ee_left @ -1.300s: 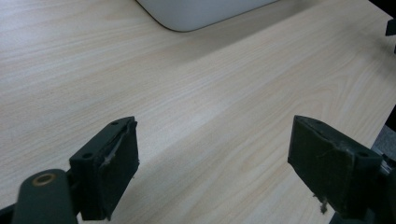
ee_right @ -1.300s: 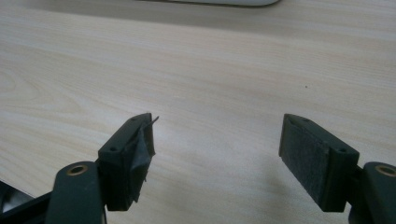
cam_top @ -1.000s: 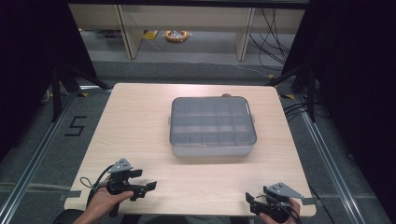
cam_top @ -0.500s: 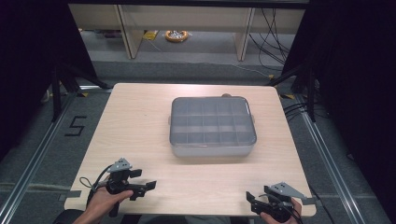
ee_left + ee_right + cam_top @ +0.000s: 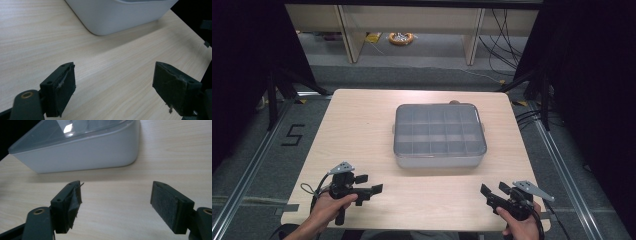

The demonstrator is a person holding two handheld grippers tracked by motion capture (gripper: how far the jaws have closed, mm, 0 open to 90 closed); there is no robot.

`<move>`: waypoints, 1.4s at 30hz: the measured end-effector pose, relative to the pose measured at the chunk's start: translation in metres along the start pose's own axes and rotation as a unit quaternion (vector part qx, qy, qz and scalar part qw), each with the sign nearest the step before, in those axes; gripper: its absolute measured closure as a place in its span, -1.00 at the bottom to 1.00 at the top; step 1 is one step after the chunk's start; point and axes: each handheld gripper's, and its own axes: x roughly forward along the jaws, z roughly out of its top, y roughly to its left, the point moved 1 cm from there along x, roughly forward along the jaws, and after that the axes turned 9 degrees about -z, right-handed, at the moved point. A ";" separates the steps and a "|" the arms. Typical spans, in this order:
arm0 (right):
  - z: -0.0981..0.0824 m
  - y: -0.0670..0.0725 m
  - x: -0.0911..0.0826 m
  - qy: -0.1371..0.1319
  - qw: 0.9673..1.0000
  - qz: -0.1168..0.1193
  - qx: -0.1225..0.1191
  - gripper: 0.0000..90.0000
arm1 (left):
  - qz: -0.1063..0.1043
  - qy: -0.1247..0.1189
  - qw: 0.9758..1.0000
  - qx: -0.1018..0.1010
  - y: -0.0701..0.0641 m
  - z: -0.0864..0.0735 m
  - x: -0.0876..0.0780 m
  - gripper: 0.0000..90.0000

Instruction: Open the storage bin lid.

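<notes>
Well apart, both tongs (image 5: pixel 373 191) (image 5: pixel 492 192) near table's (image 5: pixel 362 130) edge.

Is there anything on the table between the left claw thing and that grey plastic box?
Nothing: in the high view, bare wooden table separates the left gripper from the compartment box. The left gripper view shows the same bare stretch.

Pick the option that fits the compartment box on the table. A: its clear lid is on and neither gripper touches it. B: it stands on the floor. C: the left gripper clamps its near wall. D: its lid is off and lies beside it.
A: the compartment box sits closed under its clear lid, with the left gripper and the right gripper both open, short of it.
</notes>
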 end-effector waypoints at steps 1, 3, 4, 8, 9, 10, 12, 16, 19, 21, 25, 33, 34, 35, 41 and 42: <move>0.003 0.002 0.000 0.005 1.000 -0.004 0.011 -0.46 | 0.000 0.000 1.000 0.000 0.000 0.000 0.000 -0.60; 0.008 0.001 0.002 0.001 1.000 -0.001 0.007 -0.46 | -0.004 0.000 1.000 0.001 0.000 0.006 0.002 -0.60; 0.017 -0.001 0.006 -0.010 1.000 0.013 0.004 -0.48 | -0.005 -0.001 1.000 0.002 0.000 0.008 0.004 -0.59; 0.031 0.002 0.010 -0.010 1.000 0.020 0.019 -0.48 | 0.001 0.001 1.000 0.006 0.002 0.016 0.014 -0.56; 0.034 0.003 0.013 -0.017 1.000 0.017 0.001 -0.48 | -0.001 0.003 1.000 0.006 0.003 0.017 0.017 -0.55; 0.036 0.008 0.012 -0.006 0.999 0.025 0.020 -0.48 | -0.001 0.008 1.000 0.005 0.003 0.017 0.019 -0.55; 0.041 0.009 0.016 -0.010 0.999 0.037 0.013 -0.48 | -0.003 0.010 1.000 0.007 0.003 0.018 0.020 -0.55; 0.052 0.006 0.021 -0.009 0.999 0.029 0.013 -0.47 | -0.006 0.008 1.000 0.004 0.004 0.026 0.022 -0.55; 0.059 0.006 0.024 -0.009 0.999 0.039 0.033 -0.46 | -0.009 0.000 1.000 -0.001 0.008 0.036 0.023 -0.54; 0.067 0.002 0.028 -0.014 0.999 0.036 0.034 -0.45 | -0.008 -0.008 1.000 -0.008 0.012 0.046 0.023 -0.53; 0.088 -0.006 0.037 -0.002 0.997 0.039 0.065 -0.44 | -0.006 -0.028 0.999 -0.023 0.021 0.067 0.026 -0.48; 0.104 -0.015 0.062 -0.001 0.998 0.027 0.056 -0.41 | 0.007 -0.028 0.999 -0.038 0.043 0.098 0.037 -0.34; 0.108 -0.017 0.069 0.001 0.998 0.025 0.060 -0.41 | 0.007 -0.030 0.999 -0.042 0.045 0.104 0.039 -0.31; 0.111 -0.018 0.073 0.000 0.998 0.022 0.060 -0.41 | 0.003 -0.031 0.998 -0.047 0.047 0.107 0.041 -0.28; 0.125 -0.021 0.098 0.015 0.996 0.020 0.085 -0.35 | 0.011 -0.032 0.997 -0.073 0.059 0.124 0.054 -0.20; 0.125 -0.021 0.098 0.015 0.996 0.020 0.085 -0.35 | 0.011 -0.032 0.997 -0.073 0.059 0.124 0.054 -0.19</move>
